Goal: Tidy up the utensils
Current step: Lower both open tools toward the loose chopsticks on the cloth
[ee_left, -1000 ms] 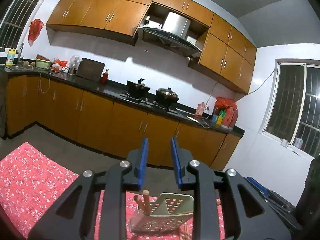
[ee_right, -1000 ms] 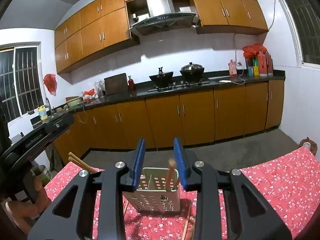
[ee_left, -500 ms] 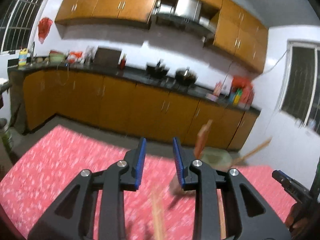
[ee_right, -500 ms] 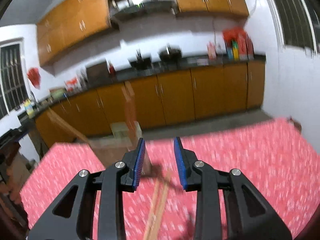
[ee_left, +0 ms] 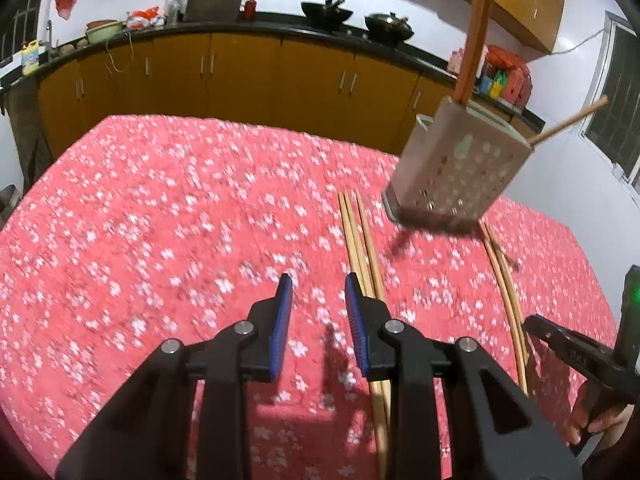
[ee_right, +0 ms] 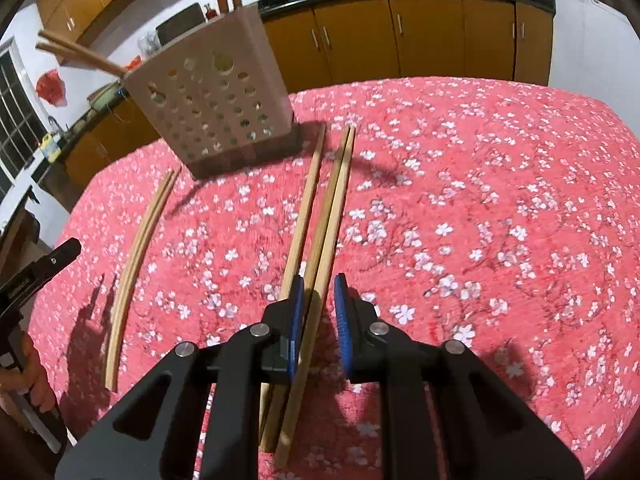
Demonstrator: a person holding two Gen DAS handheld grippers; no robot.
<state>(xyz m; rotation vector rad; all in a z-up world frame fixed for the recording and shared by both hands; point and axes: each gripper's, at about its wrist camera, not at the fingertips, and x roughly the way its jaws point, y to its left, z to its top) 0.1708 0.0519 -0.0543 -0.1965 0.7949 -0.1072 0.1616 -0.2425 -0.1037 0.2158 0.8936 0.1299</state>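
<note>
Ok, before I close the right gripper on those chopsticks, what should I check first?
1. Right gripper open: ok.
2. Chopsticks lined up between its fingers: ok, two run straight through the gap.
3. Only the wanted sticks in the gap: not ok, a third chopstick lies close beside them, passing under one finger.
4. Gripper low enough on the tablecloth to pinch: cannot tell.
5. Left gripper open and clear of the right one: ok.
6. Holder has room for more: cannot tell, its opening is hidden.
</note>
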